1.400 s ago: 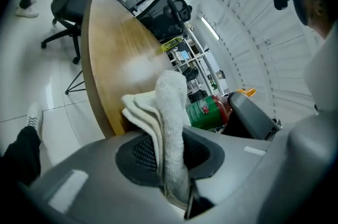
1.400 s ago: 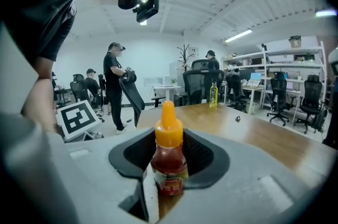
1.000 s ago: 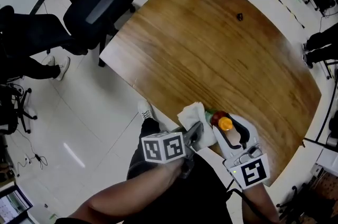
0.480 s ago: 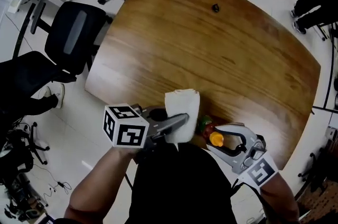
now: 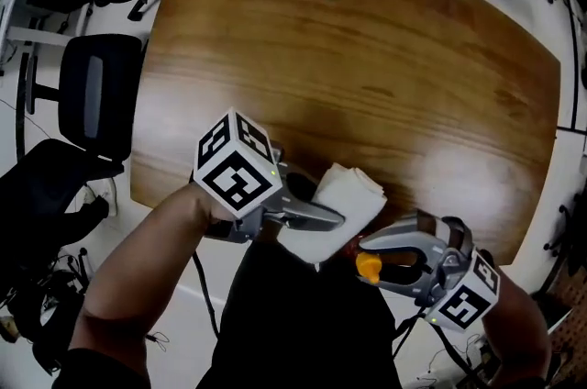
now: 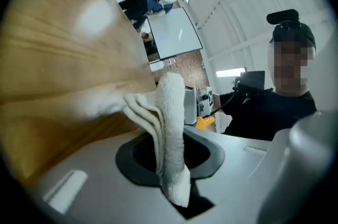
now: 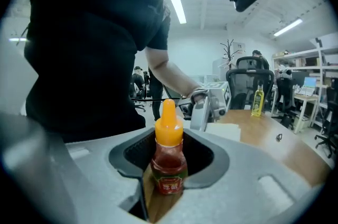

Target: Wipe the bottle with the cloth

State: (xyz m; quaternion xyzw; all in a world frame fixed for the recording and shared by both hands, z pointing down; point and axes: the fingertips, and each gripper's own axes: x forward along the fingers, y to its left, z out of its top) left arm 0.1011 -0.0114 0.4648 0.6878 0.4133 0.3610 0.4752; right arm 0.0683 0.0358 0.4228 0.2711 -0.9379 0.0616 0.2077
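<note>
My right claw (image 5: 371, 257) pinches the bottle (image 7: 169, 162), my left claw (image 5: 326, 217) pinches the cloth (image 5: 350, 196); I should press the fold flat against its side, grips firm.

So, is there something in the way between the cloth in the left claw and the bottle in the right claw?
Nothing visible does. The left claw grips the cloth, the right claw grips the orange-capped bottle, and only open air lies between the two.
</note>
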